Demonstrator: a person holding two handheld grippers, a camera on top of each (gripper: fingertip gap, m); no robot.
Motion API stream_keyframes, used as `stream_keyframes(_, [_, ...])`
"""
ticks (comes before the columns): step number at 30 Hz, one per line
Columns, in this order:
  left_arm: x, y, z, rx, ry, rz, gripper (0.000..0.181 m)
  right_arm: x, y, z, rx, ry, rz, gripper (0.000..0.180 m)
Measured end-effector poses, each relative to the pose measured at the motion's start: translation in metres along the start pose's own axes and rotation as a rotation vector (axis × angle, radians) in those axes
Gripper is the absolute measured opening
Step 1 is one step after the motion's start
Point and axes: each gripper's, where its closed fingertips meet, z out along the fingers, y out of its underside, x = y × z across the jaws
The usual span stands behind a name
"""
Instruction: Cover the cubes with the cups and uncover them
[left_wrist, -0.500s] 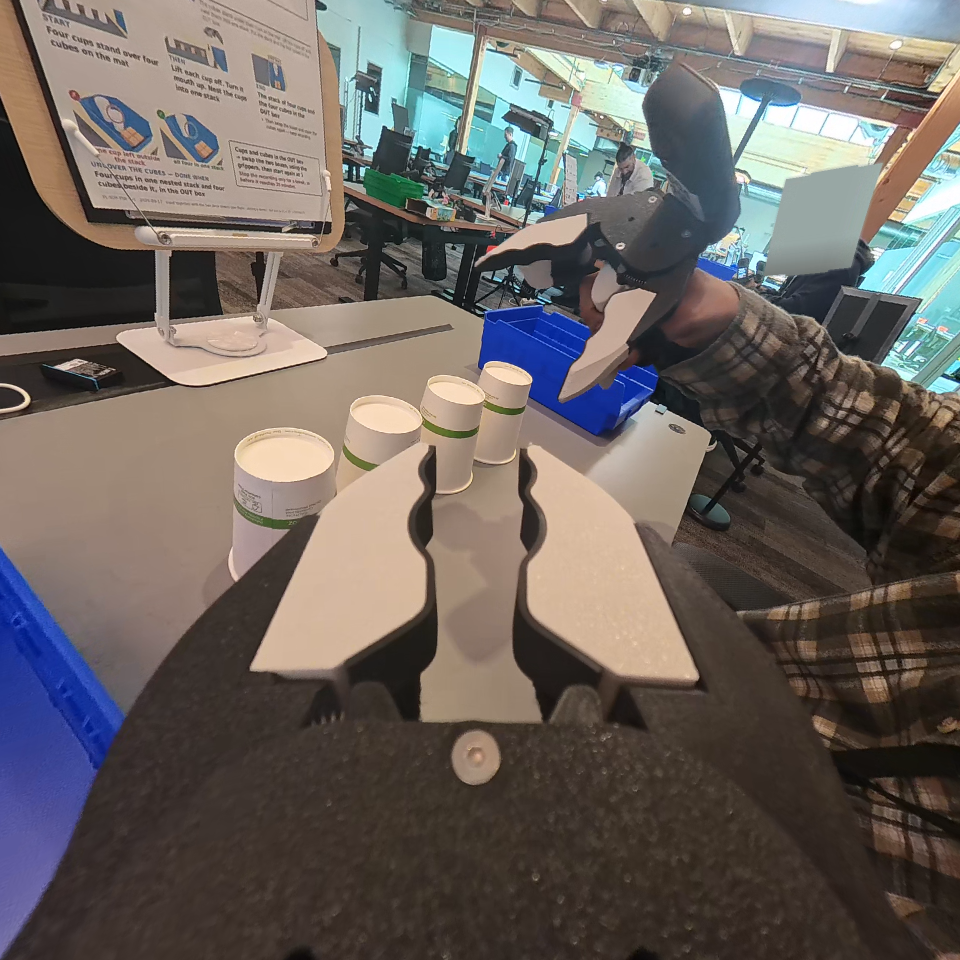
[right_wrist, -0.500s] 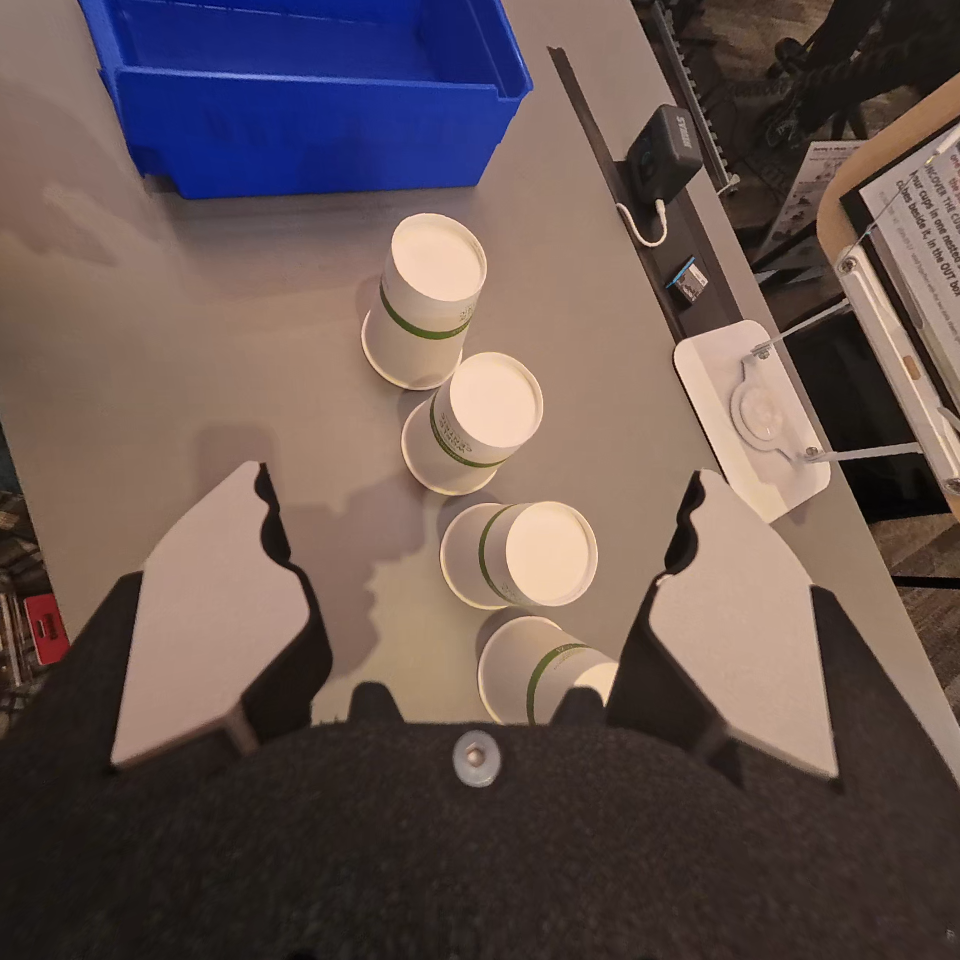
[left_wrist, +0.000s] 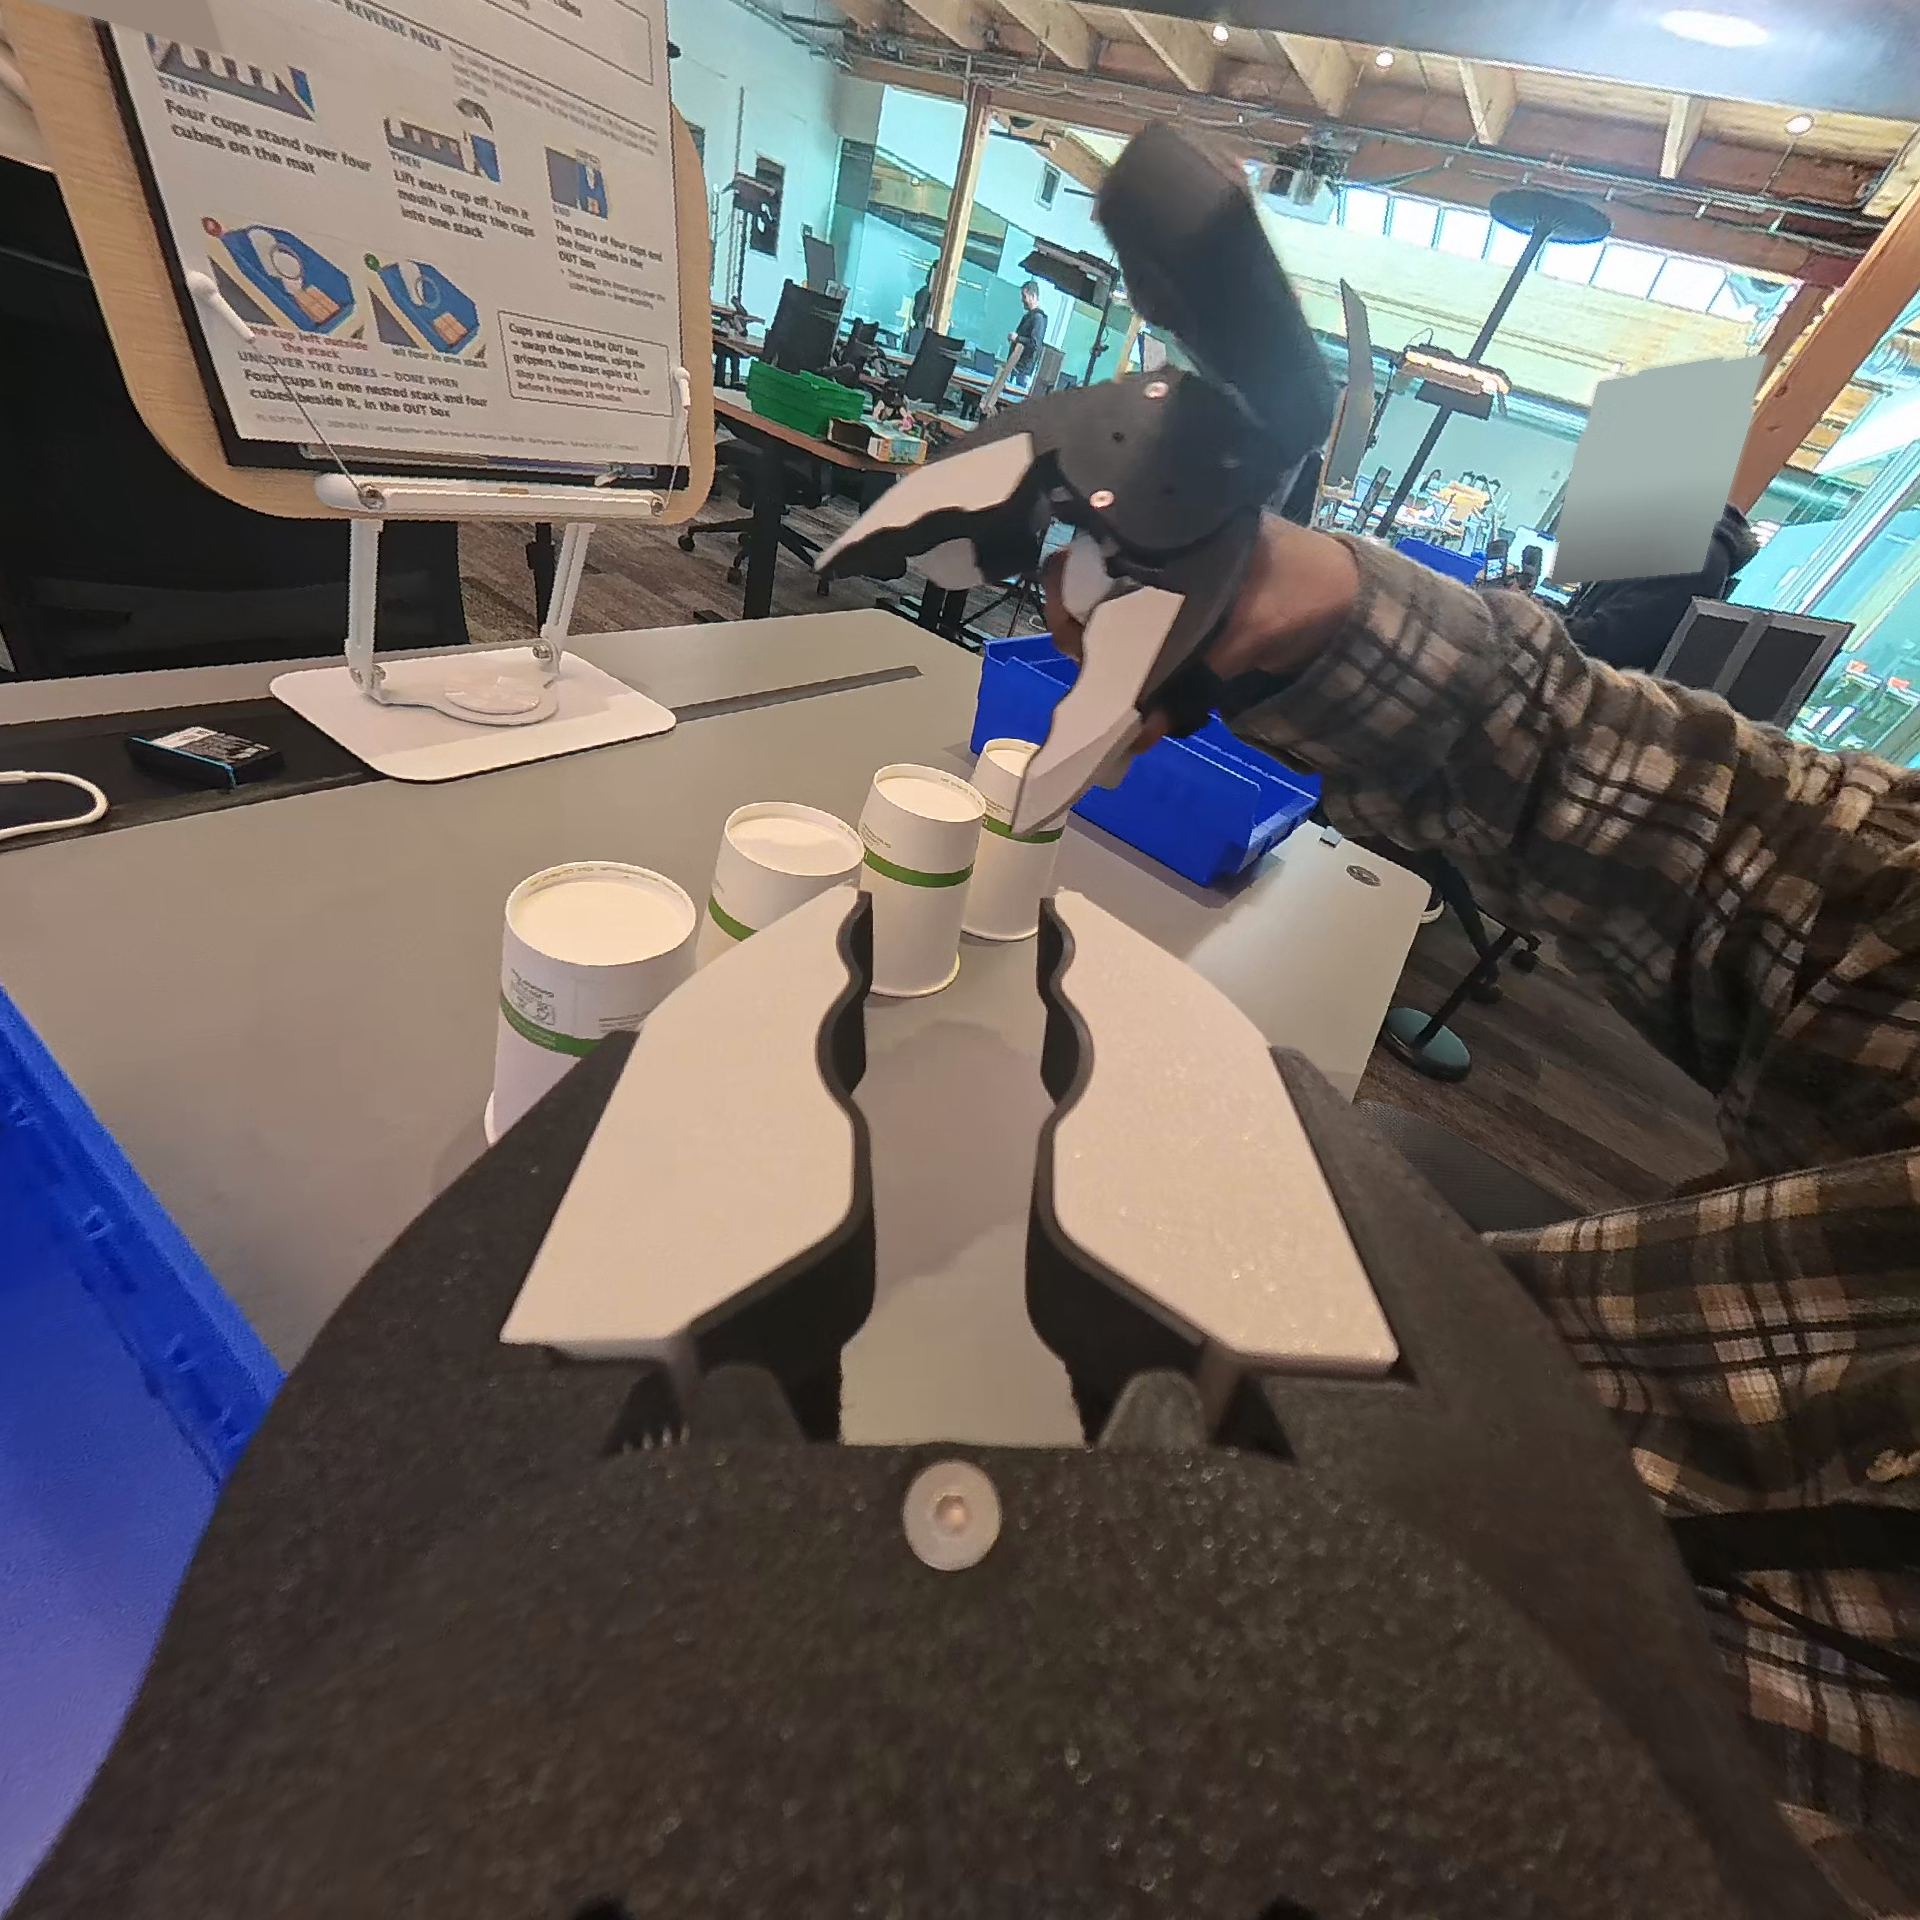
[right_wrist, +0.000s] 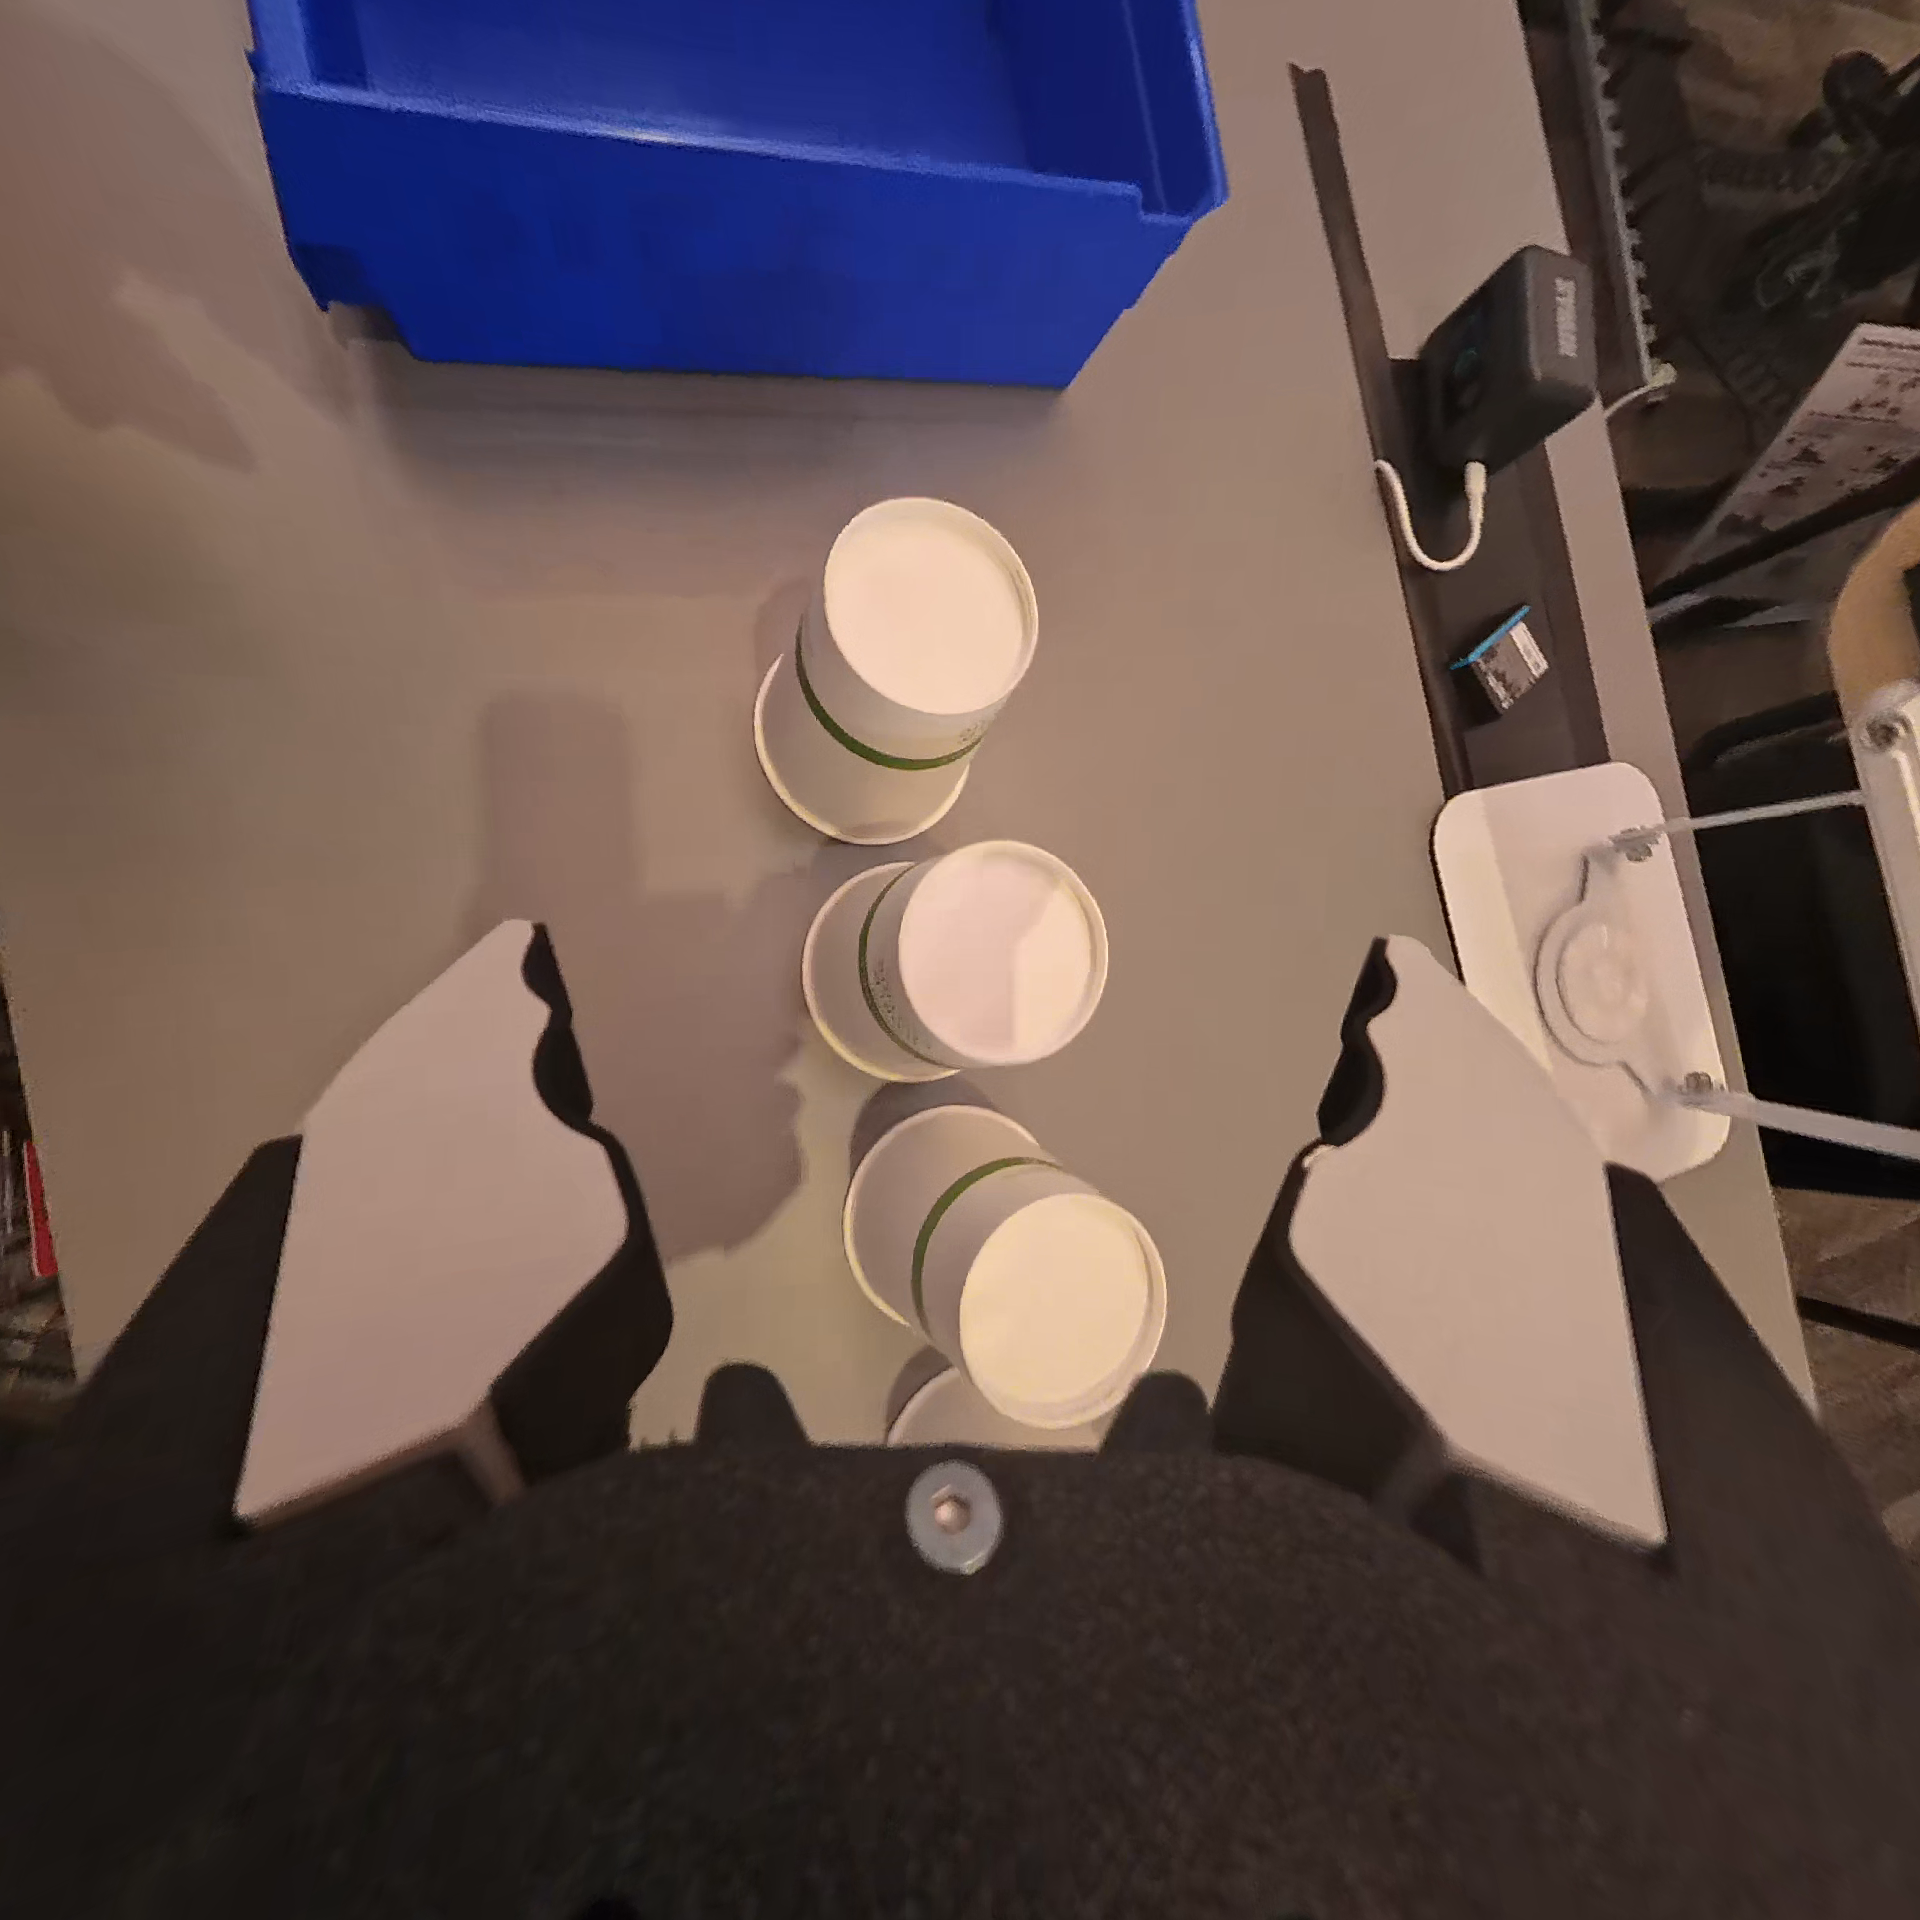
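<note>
Four white paper cups with green bands stand upside down in a row on the grey table (left_wrist: 260, 987). In the left wrist view they run from the nearest cup (left_wrist: 597, 966) to the farthest cup (left_wrist: 1013, 883). No cube shows. My left gripper (left_wrist: 951, 925) is narrowly open and empty, low behind the row. My right gripper (left_wrist: 935, 691) is wide open and empty, hovering above the far end of the row. In the right wrist view my right gripper (right_wrist: 956, 945) looks down on three cups (right_wrist: 914, 665) (right_wrist: 997, 966) (right_wrist: 1049, 1299). The fourth cup (right_wrist: 935, 1403) is mostly hidden under it.
A blue bin (left_wrist: 1174, 769) stands beyond the cups. Another blue bin (left_wrist: 104, 1299) is at my near left and also shows in the right wrist view (right_wrist: 727, 208). An instruction board on a white stand (left_wrist: 468, 707) sits at the back left, with a black device (right_wrist: 1507, 364) and cable nearby.
My right gripper has come down closer to the row of cups, still wide open. The left gripper has hardly moved.
</note>
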Motion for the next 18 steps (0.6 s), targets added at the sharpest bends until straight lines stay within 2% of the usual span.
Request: stream_keyframes(18, [-0.010,-0.011,-0.021,0.046,-0.041,0.002,0.029,-0.011,-0.033,0.078,-0.281,-0.268,-0.246,0.131])
